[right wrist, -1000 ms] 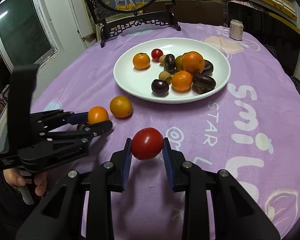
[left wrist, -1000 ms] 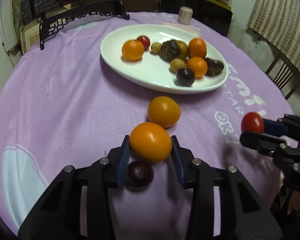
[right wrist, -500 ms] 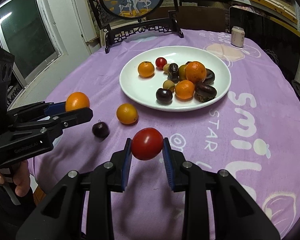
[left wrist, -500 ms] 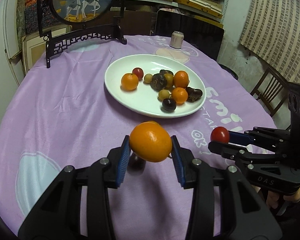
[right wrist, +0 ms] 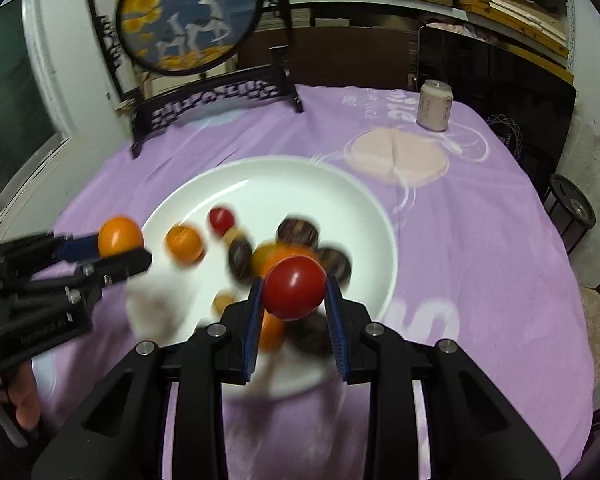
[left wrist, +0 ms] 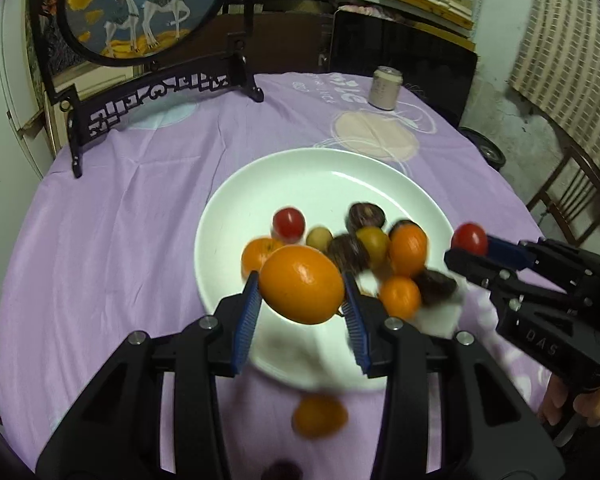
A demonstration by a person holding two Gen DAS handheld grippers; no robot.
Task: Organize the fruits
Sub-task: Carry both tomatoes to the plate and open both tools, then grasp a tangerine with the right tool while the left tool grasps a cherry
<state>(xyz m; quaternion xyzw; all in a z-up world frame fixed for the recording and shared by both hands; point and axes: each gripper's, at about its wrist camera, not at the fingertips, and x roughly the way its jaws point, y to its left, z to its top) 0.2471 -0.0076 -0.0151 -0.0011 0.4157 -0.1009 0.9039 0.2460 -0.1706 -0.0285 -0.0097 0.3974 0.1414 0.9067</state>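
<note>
My left gripper [left wrist: 301, 287] is shut on an orange [left wrist: 300, 285] and holds it above the near left rim of the white plate [left wrist: 312, 176]. My right gripper [right wrist: 293, 288] is shut on a red tomato [right wrist: 294, 287] above the plate's near right part [right wrist: 268, 184]. The plate holds several oranges, dark plums, a small tomato and yellow-green fruits. Each gripper shows in the other's view: the right one with the tomato [left wrist: 469, 239], the left one with the orange [right wrist: 120, 235]. Another orange [left wrist: 319, 416] and a dark plum [left wrist: 282, 471] lie on the cloth before the plate.
A purple cloth [left wrist: 112, 240] covers the round table. A framed deer screen on a black stand [left wrist: 148, 12] stands at the back left. A pale can [left wrist: 386, 87] stands at the back right. A wooden chair [left wrist: 572, 188] is off the right edge.
Both grippers have lifted with their fruits and moved forward over the plate. The second orange and the plum now lie behind and below my left gripper.
</note>
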